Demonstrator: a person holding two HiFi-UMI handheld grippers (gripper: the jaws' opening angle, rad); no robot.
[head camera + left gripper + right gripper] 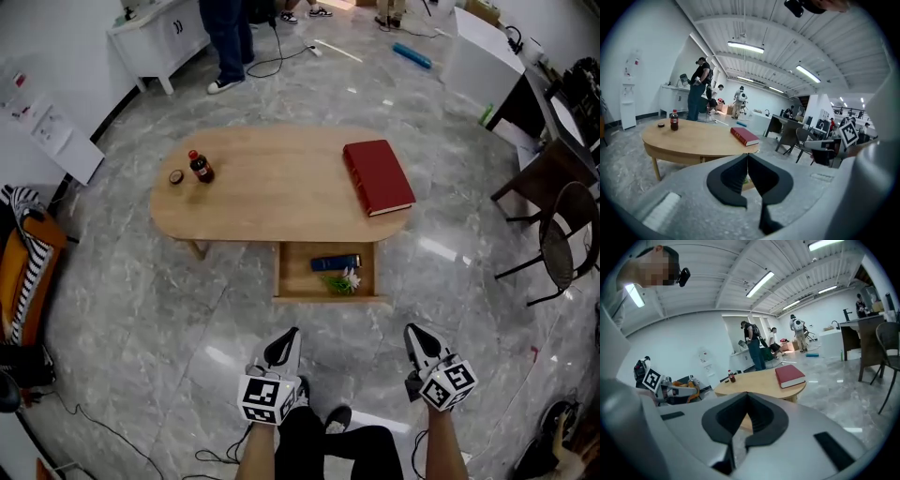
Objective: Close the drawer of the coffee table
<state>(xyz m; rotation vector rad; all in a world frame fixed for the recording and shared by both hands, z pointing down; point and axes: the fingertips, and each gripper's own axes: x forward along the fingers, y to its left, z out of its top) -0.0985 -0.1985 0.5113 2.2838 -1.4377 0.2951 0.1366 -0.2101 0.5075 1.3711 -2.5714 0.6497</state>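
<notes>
the drawer (pixel 295 274) stands pulled out at the six o'clock edge of the coffee table (pixel 272 192), with a blue object (pixel 336 262) and a small green-and-white thing (pixel 343 280) inside. on the tabletop a red book (pixel 378 176) lies at three o'clock, and a dark bottle (pixel 201 167) and a loose cap (pixel 175 177) at nine. the left gripper (pixel 291 334), at the drawer's seven o'clock, and the right gripper (pixel 413 332), at five, both have their jaws pressed together on nothing, apart from the drawer.

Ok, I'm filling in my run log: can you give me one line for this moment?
drawer: open, untouched | left tongs: shut, empty | right tongs: shut, empty | both short of drawer
</notes>
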